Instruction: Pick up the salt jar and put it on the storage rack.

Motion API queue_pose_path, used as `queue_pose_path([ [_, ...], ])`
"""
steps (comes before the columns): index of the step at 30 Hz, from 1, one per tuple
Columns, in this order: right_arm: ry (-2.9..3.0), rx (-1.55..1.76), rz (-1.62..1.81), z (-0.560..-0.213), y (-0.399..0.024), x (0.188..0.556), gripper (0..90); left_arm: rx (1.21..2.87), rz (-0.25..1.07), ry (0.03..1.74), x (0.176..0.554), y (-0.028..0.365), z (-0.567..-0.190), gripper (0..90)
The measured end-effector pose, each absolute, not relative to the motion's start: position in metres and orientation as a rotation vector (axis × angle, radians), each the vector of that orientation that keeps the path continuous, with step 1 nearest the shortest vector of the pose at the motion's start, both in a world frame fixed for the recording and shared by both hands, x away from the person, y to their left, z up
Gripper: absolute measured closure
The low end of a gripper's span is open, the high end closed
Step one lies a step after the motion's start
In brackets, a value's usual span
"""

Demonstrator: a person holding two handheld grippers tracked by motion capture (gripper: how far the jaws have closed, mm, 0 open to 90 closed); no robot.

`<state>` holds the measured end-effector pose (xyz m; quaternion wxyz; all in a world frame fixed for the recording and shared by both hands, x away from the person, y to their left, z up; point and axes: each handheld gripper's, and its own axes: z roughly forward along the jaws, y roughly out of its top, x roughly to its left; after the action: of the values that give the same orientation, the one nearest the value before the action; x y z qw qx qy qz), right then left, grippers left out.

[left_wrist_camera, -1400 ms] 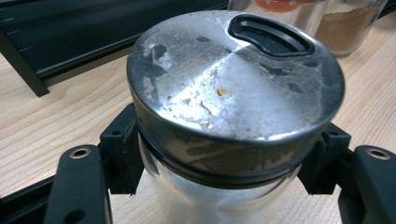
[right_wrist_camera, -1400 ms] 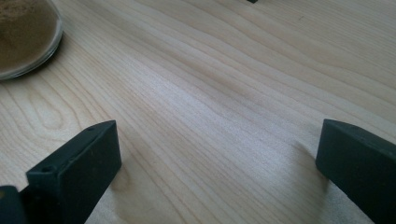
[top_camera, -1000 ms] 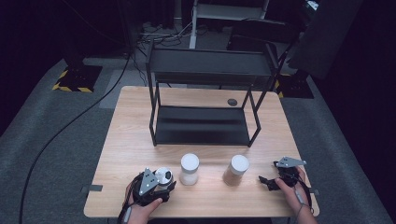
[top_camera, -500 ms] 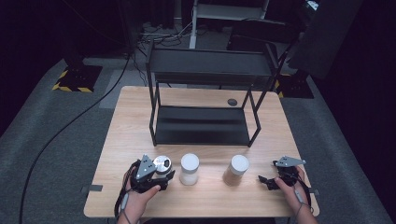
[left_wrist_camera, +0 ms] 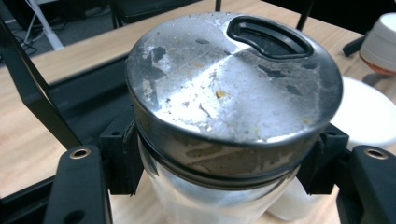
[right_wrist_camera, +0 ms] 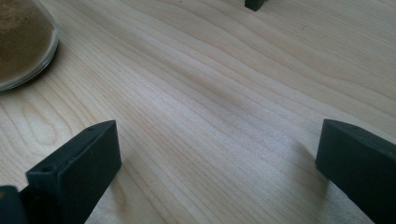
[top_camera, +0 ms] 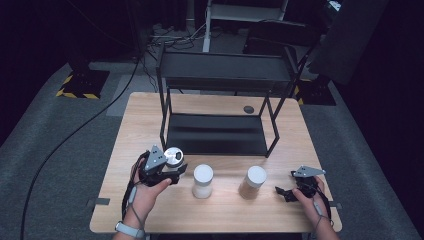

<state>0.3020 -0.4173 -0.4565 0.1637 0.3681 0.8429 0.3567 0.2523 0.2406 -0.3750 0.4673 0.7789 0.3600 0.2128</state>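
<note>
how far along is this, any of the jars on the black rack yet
Not yet: both shelves of the black rack look bare. In hand: the left gripper is shut on the metal-lidded jar, held near the rack's front left leg. Left: two white-lidded jars stand on the table in front of the rack. The right gripper rests open beside them, holding nothing.

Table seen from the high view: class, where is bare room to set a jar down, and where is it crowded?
Free: the table left of the rack, and the front strip. Crowded: the middle row, where the left gripper holds a metal-lidded jar beside two white-lidded jars.
</note>
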Motion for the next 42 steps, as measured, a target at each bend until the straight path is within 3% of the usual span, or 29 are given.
queue_pose_path([
  [23,2.397,1.060,1.016,-0.457,-0.417,0.301,0.2,1.884,0.577,0.859,0.320,0.214,-0.353,29.8],
  [42,2.395,1.061,1.016,-0.457,-0.416,0.300,0.2,1.886,0.579,0.898,0.373,0.191,-0.374,29.8],
])
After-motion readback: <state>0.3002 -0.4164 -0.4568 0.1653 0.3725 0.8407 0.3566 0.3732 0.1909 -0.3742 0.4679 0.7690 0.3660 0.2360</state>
